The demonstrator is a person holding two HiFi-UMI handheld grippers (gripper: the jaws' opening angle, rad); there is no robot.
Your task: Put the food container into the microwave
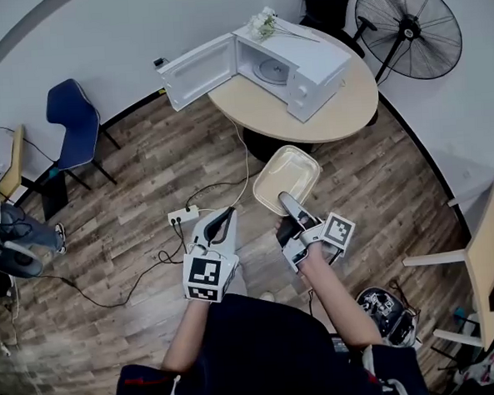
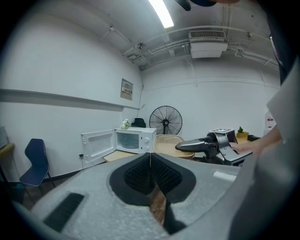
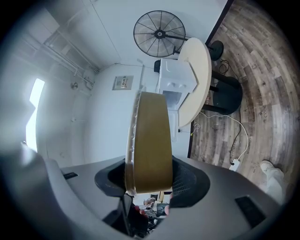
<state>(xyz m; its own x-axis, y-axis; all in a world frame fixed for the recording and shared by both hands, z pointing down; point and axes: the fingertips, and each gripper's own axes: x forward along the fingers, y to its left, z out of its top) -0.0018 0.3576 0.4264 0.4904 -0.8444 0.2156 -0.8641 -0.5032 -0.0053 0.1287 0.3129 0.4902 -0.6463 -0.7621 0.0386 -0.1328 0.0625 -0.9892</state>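
Note:
A tan food container (image 1: 286,178) with a clear lid hangs over the wood floor, with my right gripper (image 1: 285,200) shut on its near end. In the right gripper view the container (image 3: 150,140) stands on edge between the pads of the right gripper (image 3: 149,180). The white microwave (image 1: 289,65) sits on a round table (image 1: 325,117) ahead, its door (image 1: 197,70) swung wide to the left and its cavity bare. My left gripper (image 1: 228,212) is beside the right one, shut and holding nothing; in its own view the left gripper (image 2: 150,159) faces the microwave (image 2: 133,139).
A black standing fan (image 1: 408,28) is right of the table. A blue chair (image 1: 75,119) stands at the left wall. A power strip (image 1: 184,214) and cables lie on the floor. White flowers (image 1: 263,23) rest on the microwave. Another table's edge (image 1: 488,253) is at the right.

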